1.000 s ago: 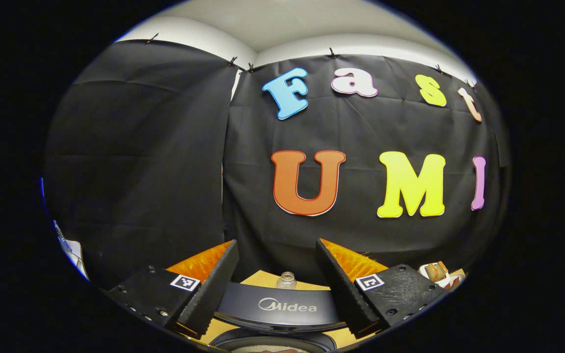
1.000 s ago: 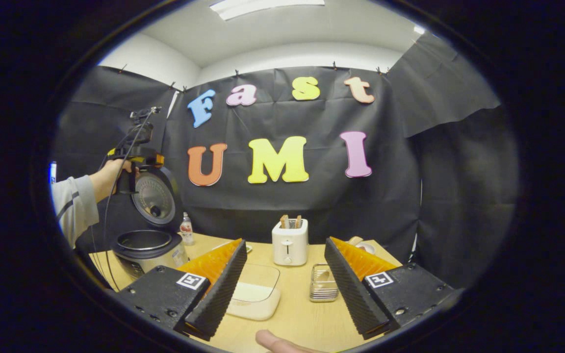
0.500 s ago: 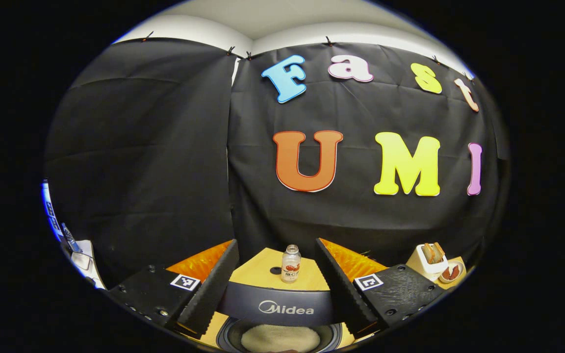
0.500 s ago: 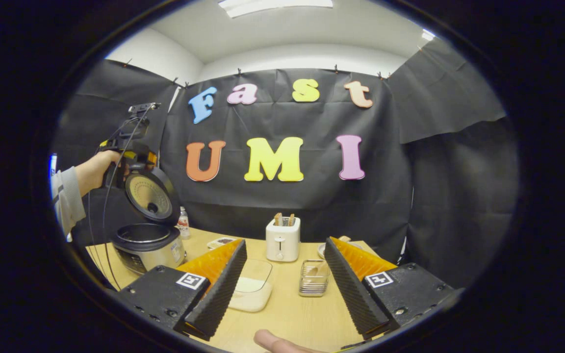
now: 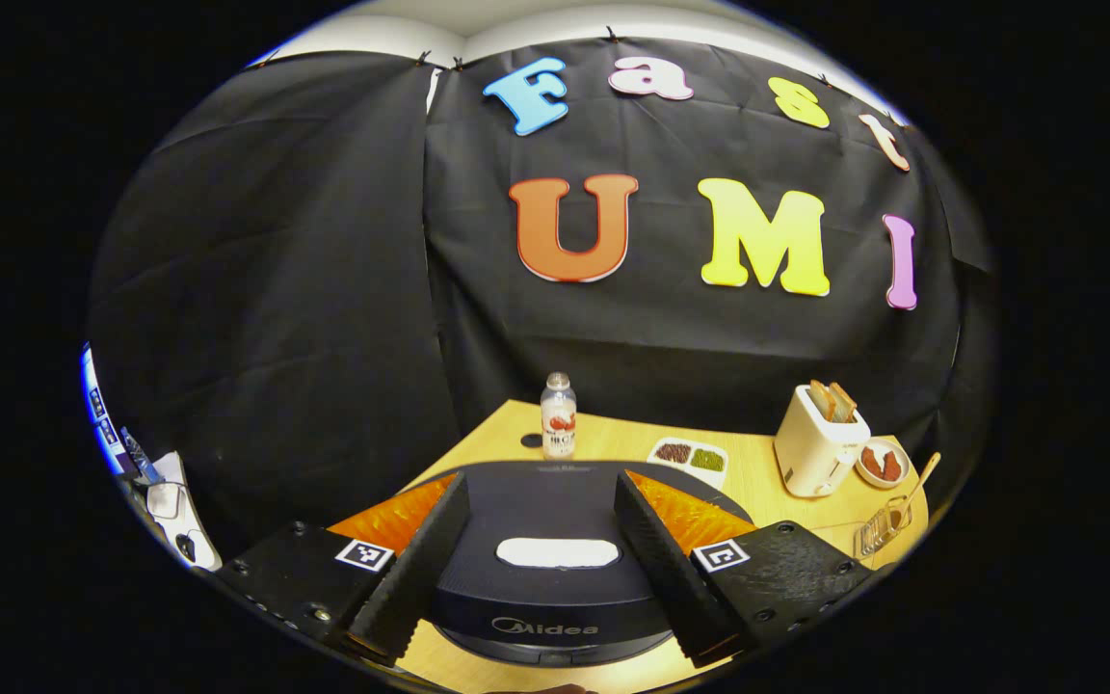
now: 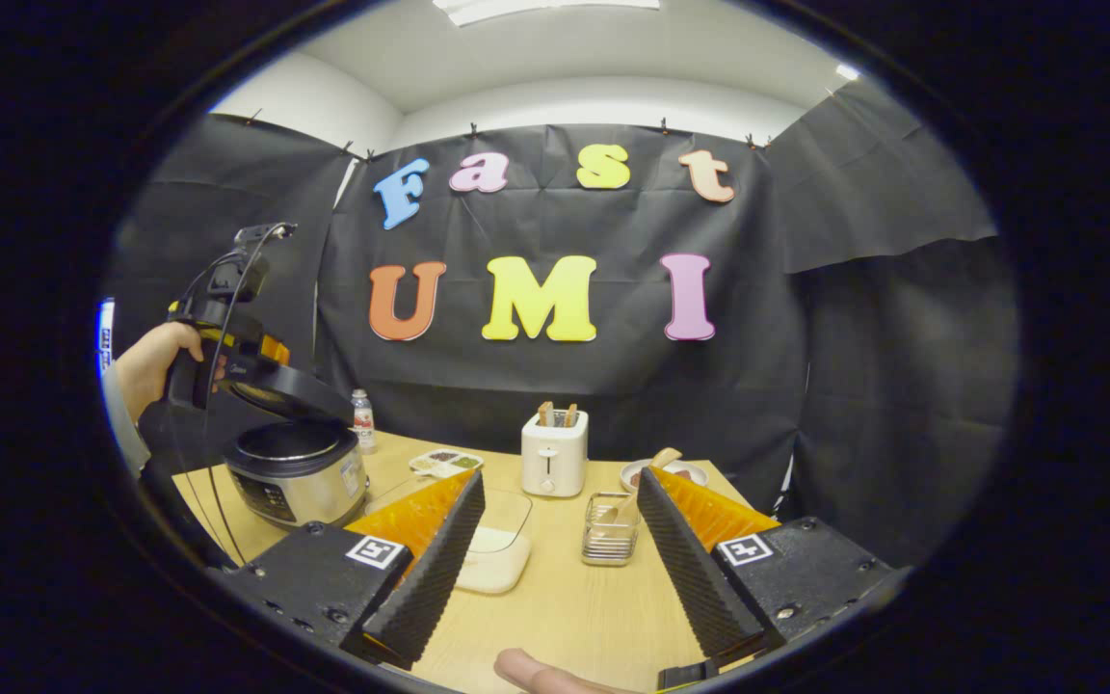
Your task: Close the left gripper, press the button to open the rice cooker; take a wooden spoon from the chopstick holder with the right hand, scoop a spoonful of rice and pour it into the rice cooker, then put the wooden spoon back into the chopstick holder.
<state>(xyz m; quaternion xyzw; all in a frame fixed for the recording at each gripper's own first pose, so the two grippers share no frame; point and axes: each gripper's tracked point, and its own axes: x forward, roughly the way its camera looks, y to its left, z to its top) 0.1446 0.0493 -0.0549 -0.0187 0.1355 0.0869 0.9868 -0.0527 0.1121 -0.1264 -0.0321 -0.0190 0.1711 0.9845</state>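
At the near edge of the table [image 6: 555,617], the right gripper [image 6: 560,477] hovers with its fingers spread wide and nothing between them. Just beyond its tips, slightly right of centre, stands the wire chopstick holder [image 6: 610,540]. The wooden spoon [image 6: 663,457] rests in it, its long axis leaning up and to the far right, the upper end partly hidden behind the gripper's right finger. A shallow white rice container [image 6: 492,569] lies just left of the holder, and a toaster [image 6: 553,453] stands farther back. Well to the left, the rice cooker [image 6: 295,472] sits with its lid [image 6: 290,386] tilted, neither upright nor shut. In the left gripper view, the left gripper [image 5: 541,480] is likewise spread, straddling the lid's top from above. Whether its fingers touch the lid cannot be told. From there the holder lies far off to the right. The right hand is therefore much the nearer to the spoon. With the spoon seated in its holder, what remains probably concerns the lid alone, so the left hand is likely the one to act.
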